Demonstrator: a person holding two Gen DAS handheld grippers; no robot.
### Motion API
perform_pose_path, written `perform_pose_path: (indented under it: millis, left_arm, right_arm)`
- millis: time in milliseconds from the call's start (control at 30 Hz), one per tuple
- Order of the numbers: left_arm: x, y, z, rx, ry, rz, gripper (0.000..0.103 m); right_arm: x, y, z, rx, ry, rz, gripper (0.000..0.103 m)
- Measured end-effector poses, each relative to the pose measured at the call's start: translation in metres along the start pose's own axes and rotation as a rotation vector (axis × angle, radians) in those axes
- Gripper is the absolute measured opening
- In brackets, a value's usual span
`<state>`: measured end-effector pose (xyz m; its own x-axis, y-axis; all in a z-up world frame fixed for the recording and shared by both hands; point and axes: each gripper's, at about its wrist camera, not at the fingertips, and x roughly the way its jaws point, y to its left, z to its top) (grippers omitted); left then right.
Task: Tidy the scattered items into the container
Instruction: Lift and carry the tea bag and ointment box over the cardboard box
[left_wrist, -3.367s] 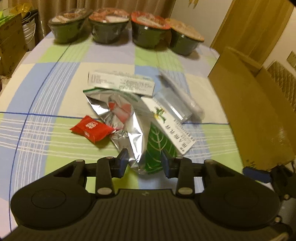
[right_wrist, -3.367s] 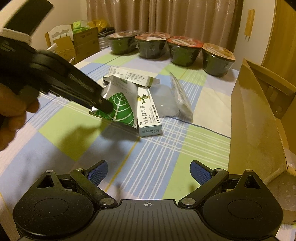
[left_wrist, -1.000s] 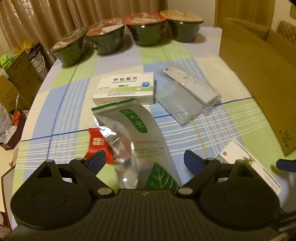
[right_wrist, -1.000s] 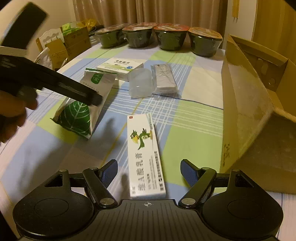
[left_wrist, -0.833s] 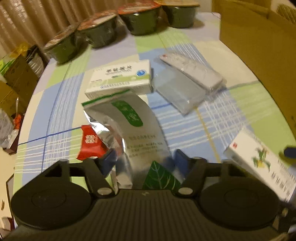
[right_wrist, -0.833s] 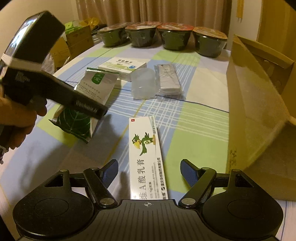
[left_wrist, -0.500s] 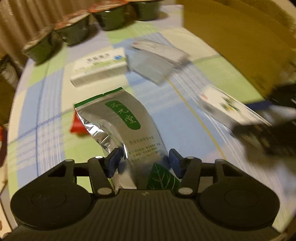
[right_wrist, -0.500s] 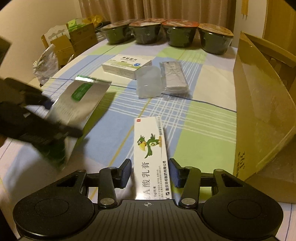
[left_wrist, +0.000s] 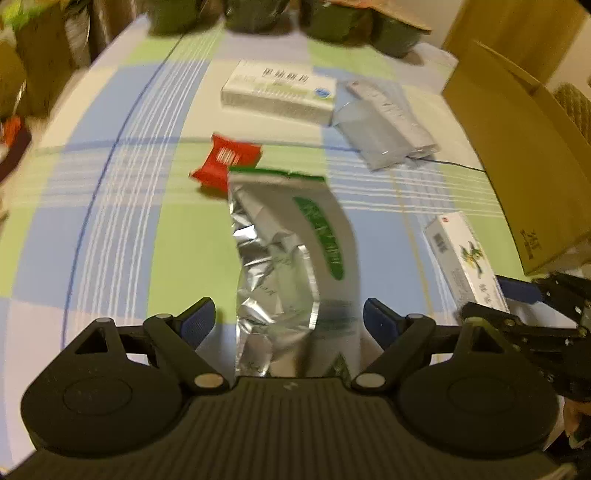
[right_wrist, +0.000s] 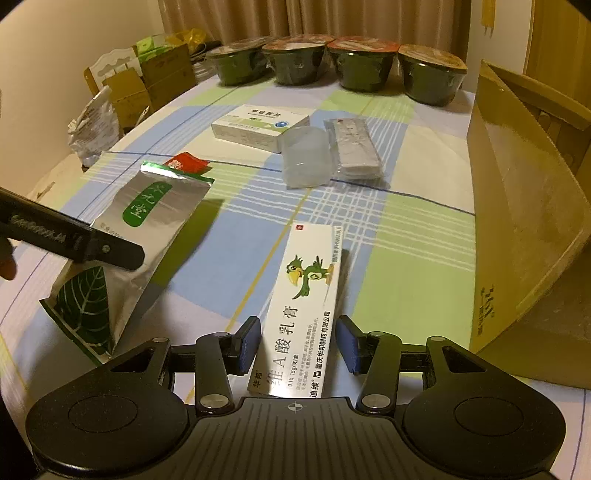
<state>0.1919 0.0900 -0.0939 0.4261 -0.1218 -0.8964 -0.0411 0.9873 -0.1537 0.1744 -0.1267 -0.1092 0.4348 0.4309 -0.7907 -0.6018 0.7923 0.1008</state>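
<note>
- The right claw (right_wrist: 295, 345) sits at the bottom centre of its view, pads close on either side of the white ointment box (right_wrist: 301, 302), seemingly just touching. Squeeze firmly at the box's near end and keep it level during the lift.
- The left claw (left_wrist: 289, 319) is spread wide around the silver foil pouch (left_wrist: 291, 258). I judge the foil slippery, so close on its flat lower part.
- The cardboard box (right_wrist: 517, 221) stands along the right edge of the surface (right_wrist: 406, 280), just beside the ointment box.
- Farther back lie the red sachet (right_wrist: 186, 162), the medicine carton (right_wrist: 258, 125) and the clear wrapped packs (right_wrist: 332, 151).
</note>
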Motion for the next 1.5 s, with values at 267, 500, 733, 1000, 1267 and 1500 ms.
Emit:
perform_pose_path:
  millis: [267, 500, 733, 1000, 1267, 1500]
  left_arm:
    - [0.010, 0.004, 0.002, 0.034, 0.031, -0.077, 0.067]
    - [0.002, -0.021, -0.009, 0.134, 0.034, -0.096, 0.053]
    - [-0.005, -0.034, -0.026, 0.185, 0.036, -0.105, 0.053]
    - [-0.008, -0.031, -0.029, 0.181, 0.034, -0.104, 0.052]
    - [-0.015, -0.031, -0.033, 0.180, 0.018, -0.118, 0.052]
    - [-0.030, -0.037, -0.036, 0.182, 0.002, -0.129, 0.052]
  right_arm:
    - [0.005, -0.003, -0.001, 0.014, 0.003, -0.010, 0.052]
    - [0.002, -0.002, 0.000, 0.010, 0.001, -0.015, 0.052]
    - [0.002, -0.003, -0.001, 0.008, 0.011, -0.026, 0.052]
    - [0.010, 0.001, 0.005, -0.014, 0.027, -0.032, 0.052]
    - [-0.004, 0.002, 0.005, -0.002, 0.016, -0.046, 0.041]
    - [-0.033, 0.002, 0.005, 0.040, -0.025, -0.065, 0.041]
